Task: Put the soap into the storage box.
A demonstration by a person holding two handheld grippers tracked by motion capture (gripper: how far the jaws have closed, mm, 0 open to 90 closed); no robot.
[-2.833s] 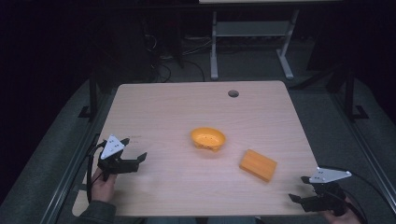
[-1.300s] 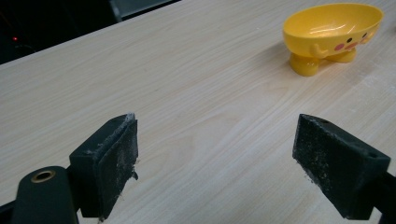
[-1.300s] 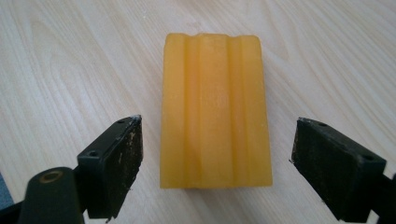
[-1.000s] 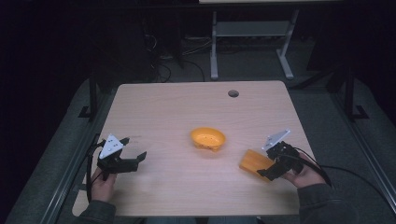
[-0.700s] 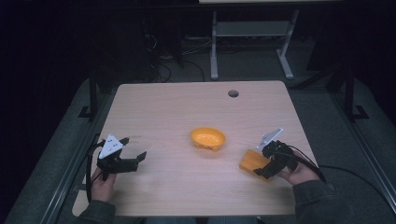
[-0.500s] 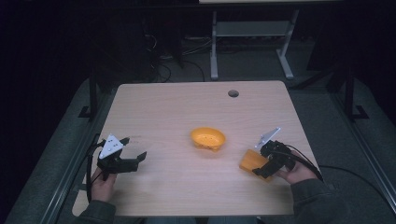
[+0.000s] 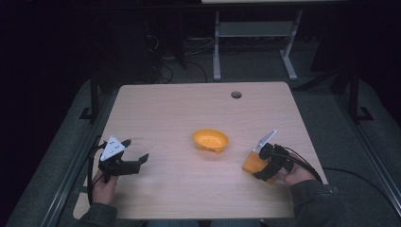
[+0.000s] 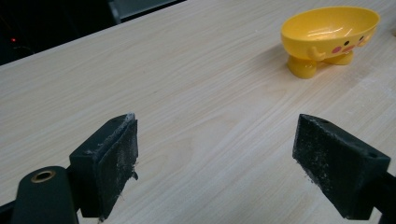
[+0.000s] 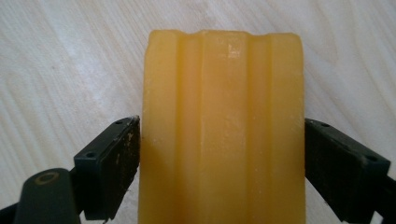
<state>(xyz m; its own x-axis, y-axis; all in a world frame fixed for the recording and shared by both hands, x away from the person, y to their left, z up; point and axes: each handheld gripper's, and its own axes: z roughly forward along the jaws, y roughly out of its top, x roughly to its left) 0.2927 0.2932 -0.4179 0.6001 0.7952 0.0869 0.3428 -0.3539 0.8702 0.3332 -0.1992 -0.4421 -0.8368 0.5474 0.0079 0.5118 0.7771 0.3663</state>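
An orange ridged block (image 7: pixel 252 162) (image 9: pixel 222 116) lies on the wooden table (image 7: pixel 179 109) at the right front. My right gripper (image 7: pixel 260 163) (image 9: pixel 222 172) is open, its jaws spread wide on both sides of the block, close against its edges. A yellow footed bowl with a duck face (image 7: pixel 210 140) (image 8: pixel 329 37) stands empty at the table's middle. At the left front my left gripper (image 7: pixel 137 151) (image 8: pixel 215 163) is held open just over bare wood, pointed toward the bowl, with nothing between its jaws.
A round hole (image 7: pixel 236 94) sits in the table near its far edge. Metal rails run along both sides of the table. A white stand (image 7: pixel 250 33) and cables are on the dark floor beyond.
My right gripper came in from the right front corner to the orange block and now has its jaws around it. The left gripper and the bowl have stayed put.
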